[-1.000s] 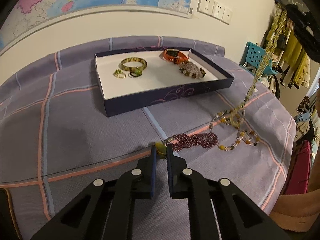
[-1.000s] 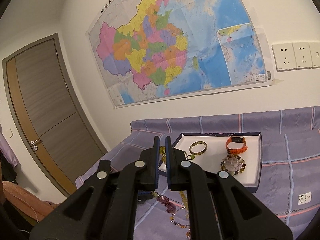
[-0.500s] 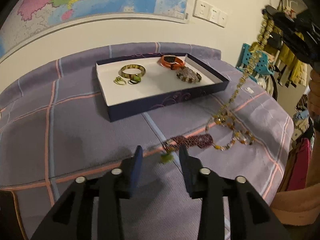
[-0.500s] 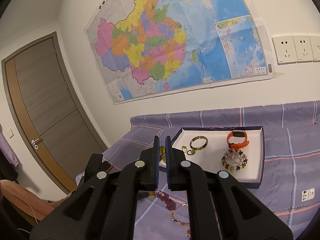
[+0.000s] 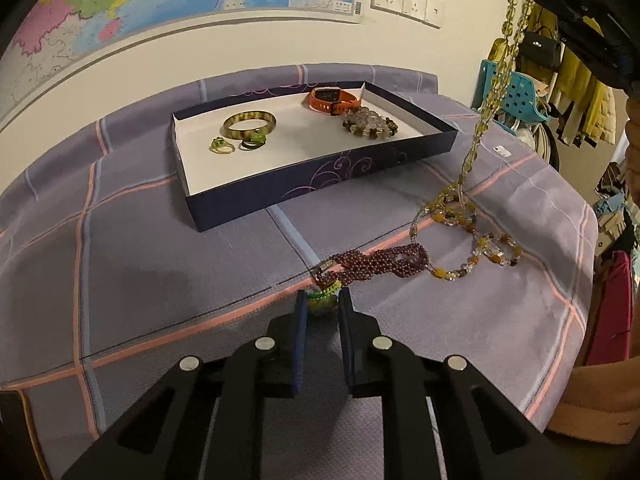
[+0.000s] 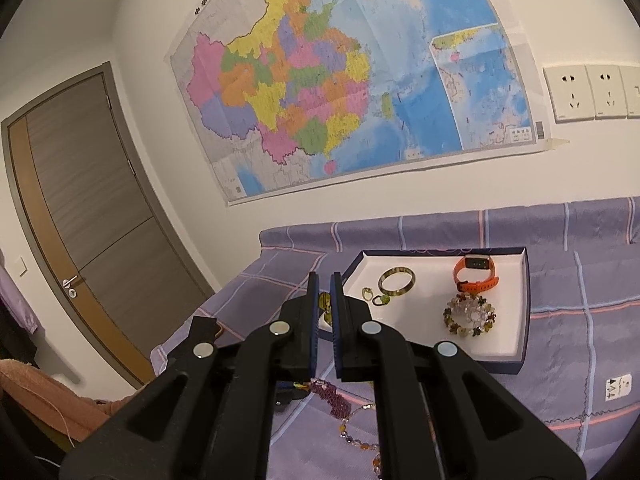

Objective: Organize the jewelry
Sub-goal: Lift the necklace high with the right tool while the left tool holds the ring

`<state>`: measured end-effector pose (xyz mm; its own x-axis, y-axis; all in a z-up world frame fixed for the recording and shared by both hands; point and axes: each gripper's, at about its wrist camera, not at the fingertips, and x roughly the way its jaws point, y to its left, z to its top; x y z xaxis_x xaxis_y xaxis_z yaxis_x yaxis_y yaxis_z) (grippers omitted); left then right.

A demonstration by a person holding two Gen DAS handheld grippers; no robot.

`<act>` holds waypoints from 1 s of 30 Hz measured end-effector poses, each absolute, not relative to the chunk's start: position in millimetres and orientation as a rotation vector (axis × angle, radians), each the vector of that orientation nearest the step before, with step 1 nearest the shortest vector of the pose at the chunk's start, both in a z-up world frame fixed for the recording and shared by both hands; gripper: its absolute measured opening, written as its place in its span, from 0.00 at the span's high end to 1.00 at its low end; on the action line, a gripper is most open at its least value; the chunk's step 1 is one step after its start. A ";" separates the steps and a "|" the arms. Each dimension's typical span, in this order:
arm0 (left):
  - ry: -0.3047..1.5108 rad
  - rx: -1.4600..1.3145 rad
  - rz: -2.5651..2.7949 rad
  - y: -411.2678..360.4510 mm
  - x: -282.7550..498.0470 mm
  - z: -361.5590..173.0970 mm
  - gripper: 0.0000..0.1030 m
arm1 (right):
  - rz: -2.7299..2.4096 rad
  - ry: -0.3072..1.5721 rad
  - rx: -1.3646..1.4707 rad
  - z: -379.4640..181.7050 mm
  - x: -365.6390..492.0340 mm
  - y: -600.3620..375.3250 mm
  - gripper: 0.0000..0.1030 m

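Your left tool (image 5: 322,303) sits parted around the green bead piece (image 5: 323,299) on the counter (image 5: 140,248); your right tool (image 6: 325,286) is clamped on the yellow necklace (image 5: 476,140), dangling beside the box (image 5: 320,184).

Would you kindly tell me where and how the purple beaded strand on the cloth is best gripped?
Probably mid-bundle, from straight above. The purple beaded strand lies flat on the cloth as a thick twisted band, so tool fingers closing across its narrow width would gather every row. Its left clasp end lies close to the left tool.
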<state>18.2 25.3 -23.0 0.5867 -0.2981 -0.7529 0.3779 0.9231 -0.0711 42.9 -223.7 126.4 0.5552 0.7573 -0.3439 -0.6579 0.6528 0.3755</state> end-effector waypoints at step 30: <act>0.687 0.027 -0.356 24.5 77.1 59.3 0.87 | 0.781 0.405 0.232 179.7 113.8 -225.7 0.94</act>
<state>77.1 24.5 59.3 0.7155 -0.3126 -0.6248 0.3302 0.9394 -0.0918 113.8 -225.7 179.7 0.6394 0.7211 -0.2668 -0.6336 0.6907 0.3485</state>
